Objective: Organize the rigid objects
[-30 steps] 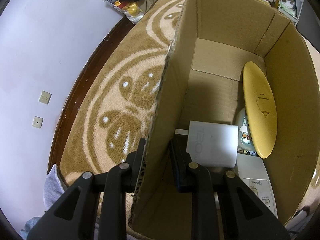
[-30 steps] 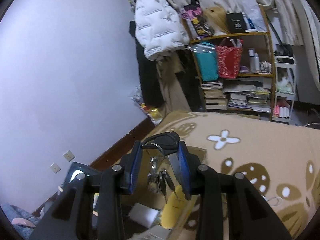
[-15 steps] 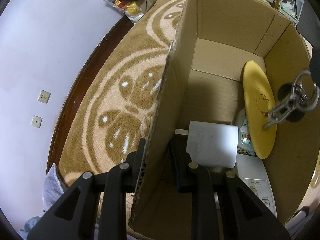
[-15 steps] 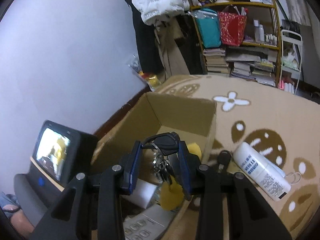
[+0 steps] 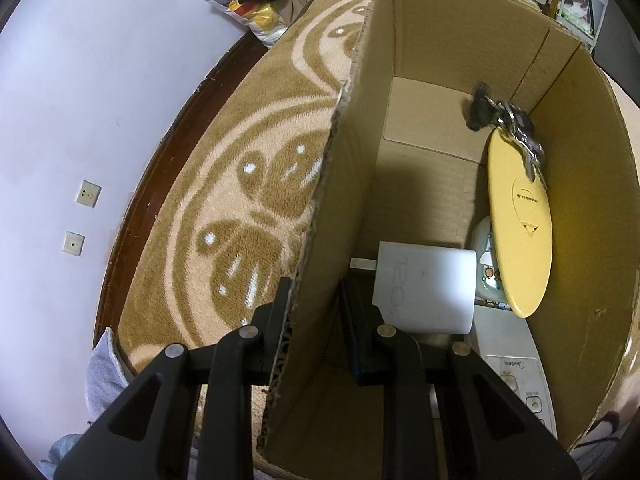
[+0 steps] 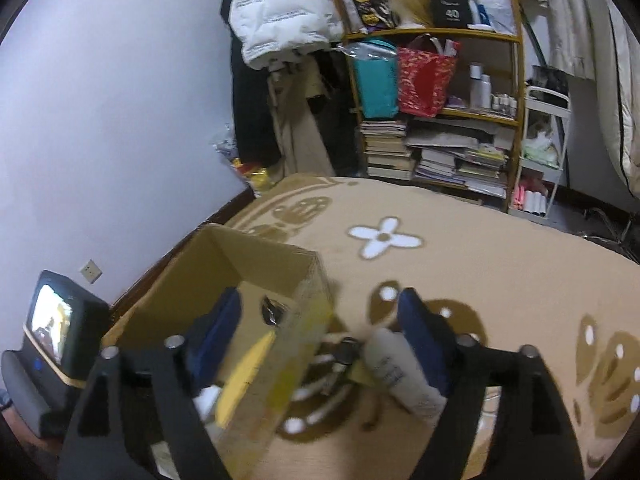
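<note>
1. Your left tongs point(image 5: 310, 308) are pinching the near wall of the cardboard box point(image 5: 460, 32), one finger outside and one inside. Judged purpose: to keep the open box steady on the bed point(image 6: 500, 248) while things go in.
2. Your right tongs point(image 6: 320, 336) are spread wide and hold nothing. They hang above the box's right rim, which suggests a release over the opening.
3. The bunch of keys point(image 5: 508, 128) is inside the box, near the far right corner. It shows against the top edge of the yellow disc point(image 5: 520, 232); whether it rests there or is in mid-fall cannot be told.
4. The keys look like a dark fob and several metal keys on a ring, hanging in a loose cluster. From the right wrist they are only a small blur.
5. The disc leans on edge against the right wall. A white block point(image 5: 424, 288) and a white remote point(image 5: 516, 384) lie on the box floor nearby.
6. Outside the box, a white bottle point(image 6: 400, 376) lies on the bed beside your right tongs, not yet packed.
</note>
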A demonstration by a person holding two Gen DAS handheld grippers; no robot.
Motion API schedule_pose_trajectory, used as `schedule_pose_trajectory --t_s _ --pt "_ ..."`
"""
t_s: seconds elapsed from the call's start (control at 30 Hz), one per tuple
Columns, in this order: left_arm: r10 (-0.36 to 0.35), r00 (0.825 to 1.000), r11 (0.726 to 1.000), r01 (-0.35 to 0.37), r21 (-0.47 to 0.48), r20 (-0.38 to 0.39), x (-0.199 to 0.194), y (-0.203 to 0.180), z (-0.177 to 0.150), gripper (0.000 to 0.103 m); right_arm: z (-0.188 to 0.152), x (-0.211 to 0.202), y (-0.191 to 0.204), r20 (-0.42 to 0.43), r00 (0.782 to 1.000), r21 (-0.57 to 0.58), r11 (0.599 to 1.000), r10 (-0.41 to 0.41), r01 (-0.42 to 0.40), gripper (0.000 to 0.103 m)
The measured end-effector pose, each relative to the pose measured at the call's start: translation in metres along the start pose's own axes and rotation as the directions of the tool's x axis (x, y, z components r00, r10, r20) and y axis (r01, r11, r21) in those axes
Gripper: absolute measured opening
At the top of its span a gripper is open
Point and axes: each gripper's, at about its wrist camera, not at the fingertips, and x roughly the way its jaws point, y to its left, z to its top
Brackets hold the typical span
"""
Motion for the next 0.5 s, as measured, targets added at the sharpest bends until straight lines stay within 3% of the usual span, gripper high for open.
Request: schedule_pose_trajectory --t_s 0.5 --pt "0.005 1.000 1.000 -0.005 0.005 0.000 0.000 -0.001 0.000 0.022 -0.037 0.045 -0.057 -0.122 0.987 0.039 0.993 -0.103 0.108 0.089"
